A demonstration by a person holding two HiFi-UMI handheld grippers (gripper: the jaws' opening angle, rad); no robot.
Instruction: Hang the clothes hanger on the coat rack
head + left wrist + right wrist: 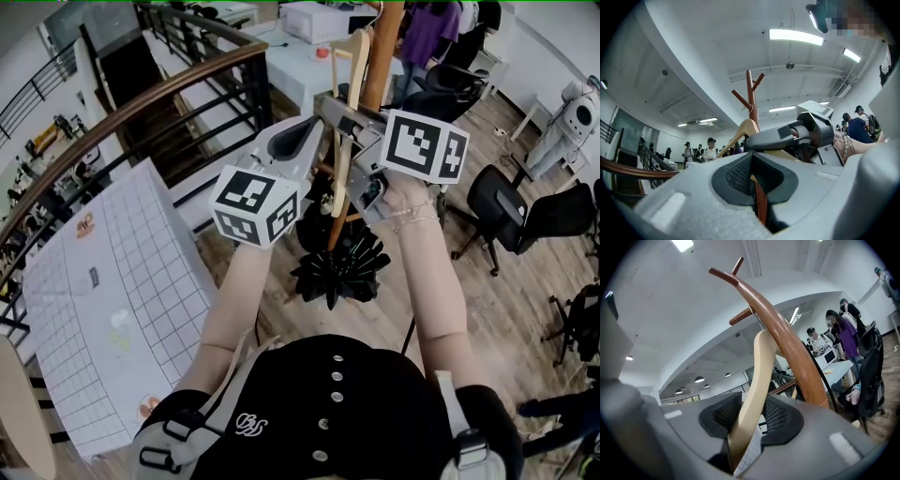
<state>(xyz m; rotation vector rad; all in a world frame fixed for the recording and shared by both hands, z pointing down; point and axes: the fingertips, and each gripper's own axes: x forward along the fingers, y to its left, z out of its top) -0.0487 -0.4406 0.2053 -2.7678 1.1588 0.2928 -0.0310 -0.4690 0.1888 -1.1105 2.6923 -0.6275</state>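
A light wooden hanger (pixel 349 84) hangs upright against the brown coat rack pole (pixel 382 47). Both grippers are raised to it. My left gripper (pixel 314 131) is shut on the hanger's reddish-brown lower bar (pixel 761 206), which sits pinched between its pads (pixel 757 180). My right gripper (pixel 339 114) reaches in from the right. The hanger's pale arm (pixel 757 380) passes between its jaws (pixel 752 420) with a gap at the right pad, so it is open. The hanger's metal hook runs up to a peg (pixel 740 315) of the rack (pixel 787 343). Whether it rests there I cannot tell.
A black spiky object (pixel 339 267) sits at the rack's foot. A white gridded table (pixel 112 300) is at the left, with a curved stair railing (pixel 141 103) behind it. Black office chairs (pixel 506 206) stand at the right. People stand in the background (pixel 843 329).
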